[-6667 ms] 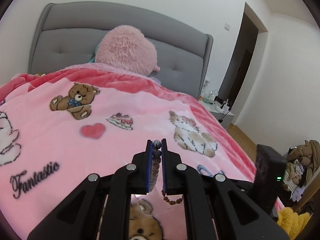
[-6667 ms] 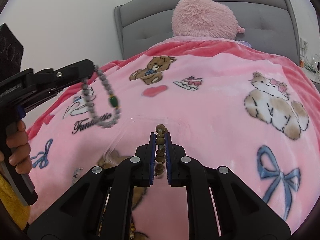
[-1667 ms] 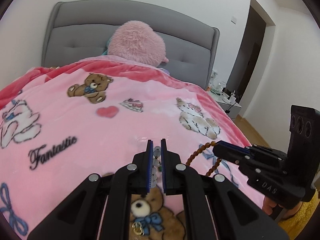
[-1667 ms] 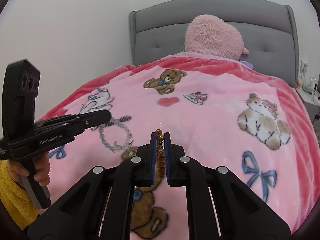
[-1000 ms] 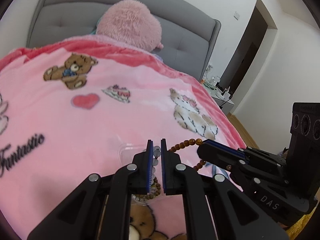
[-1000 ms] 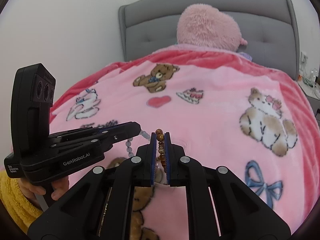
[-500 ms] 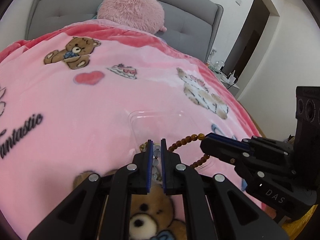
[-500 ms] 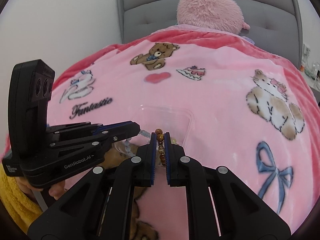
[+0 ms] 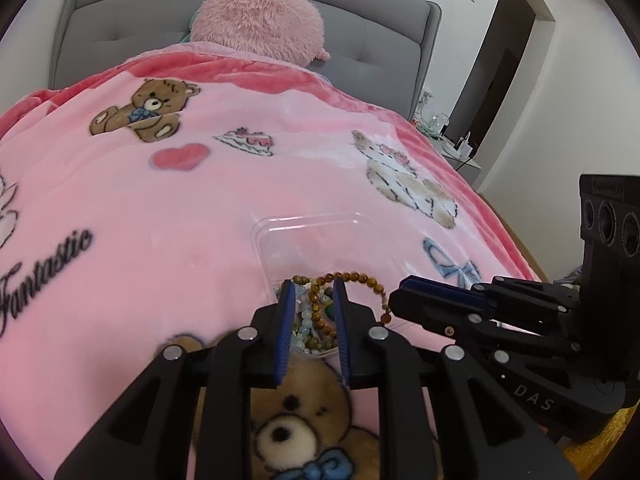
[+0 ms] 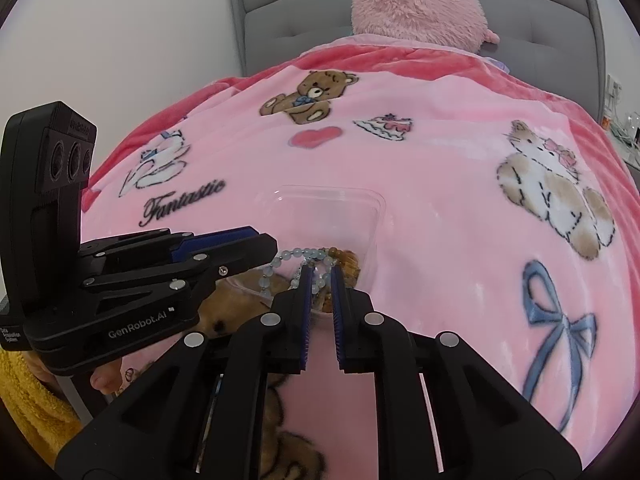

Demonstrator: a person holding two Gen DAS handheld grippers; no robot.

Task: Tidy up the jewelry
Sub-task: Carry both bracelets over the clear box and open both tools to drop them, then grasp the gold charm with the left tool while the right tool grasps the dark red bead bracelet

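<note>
A clear plastic container [image 9: 320,232] sits on the pink blanket [image 9: 160,216]. My left gripper [image 9: 313,286] hovers over its near edge with its jaws opening. A pale blue bead bracelet [image 9: 306,316] lies loose between them, inside the container. My right gripper [image 10: 321,272] is close beside it and its jaws are opening too. The brown bead bracelet [image 10: 348,258] has slumped into the container by its fingers. In the left wrist view the brown bracelet [image 9: 360,278] arcs from the container to the right gripper [image 9: 400,296]. The right wrist view shows the pale bracelet [image 10: 292,254] curving off the left gripper [image 10: 272,250].
A fluffy pink pillow [image 9: 256,16] leans on the grey headboard [image 9: 100,28] at the far end. A nightstand [image 9: 452,148] and a doorway are at the right. A hand in a yellow sleeve [image 10: 24,392] holds the left gripper.
Both grippers have come down over the container, and both pairs of jaws have parted. The two bracelets, pinched a moment ago, now lie loose in the container.
</note>
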